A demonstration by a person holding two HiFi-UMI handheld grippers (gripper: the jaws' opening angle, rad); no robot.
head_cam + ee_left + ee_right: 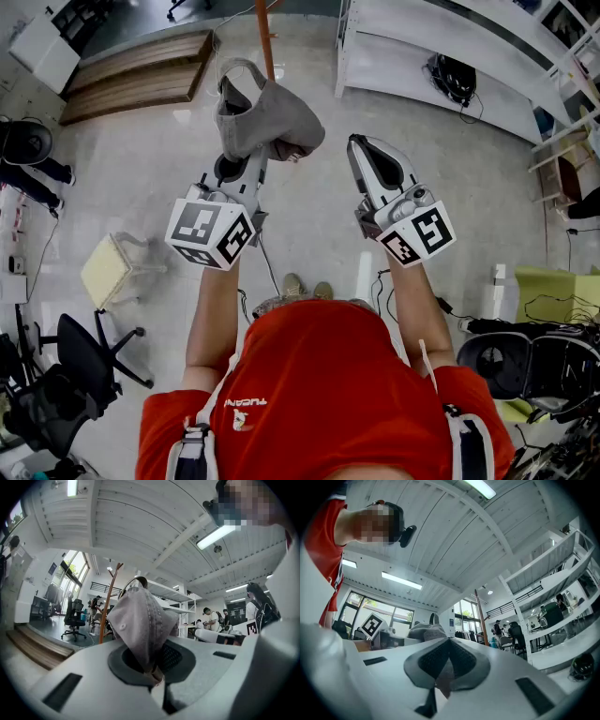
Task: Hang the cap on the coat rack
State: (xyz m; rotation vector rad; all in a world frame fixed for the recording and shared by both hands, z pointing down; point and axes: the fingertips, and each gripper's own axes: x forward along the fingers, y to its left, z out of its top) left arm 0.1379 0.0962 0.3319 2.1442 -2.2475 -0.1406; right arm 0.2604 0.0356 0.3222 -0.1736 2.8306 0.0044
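On the left, the floor holds a wooden platform (141,75), a pale stool (108,267) and an office chair (89,361). All three stand well apart from the raised arms, so that side looks free for a swing. The left gripper (248,161) (152,670) has its jaws pressed together on a fold of the grey cap (267,117) (140,620), which it holds up in the air just beside the coat rack (266,37) (108,602). The cap looks light and soft. Its crown has collapsed and droops over the jaw tips, so it will likely flop and swing, not keep its shape. A pinch on bunched cloth should not slip, but it leaves the opening slack. The arched back strap (239,66) stands clear above the grip and seems the best part to slip over a peg. The rack's thin pole and forked upper branches are the only edges close enough to snag the fabric. To the right, the right gripper (367,159) (447,644) has its jaws closed on nothing and sits near the cap, free to spread the fabric. Beyond it the white shelving (441,56) stands well apart.
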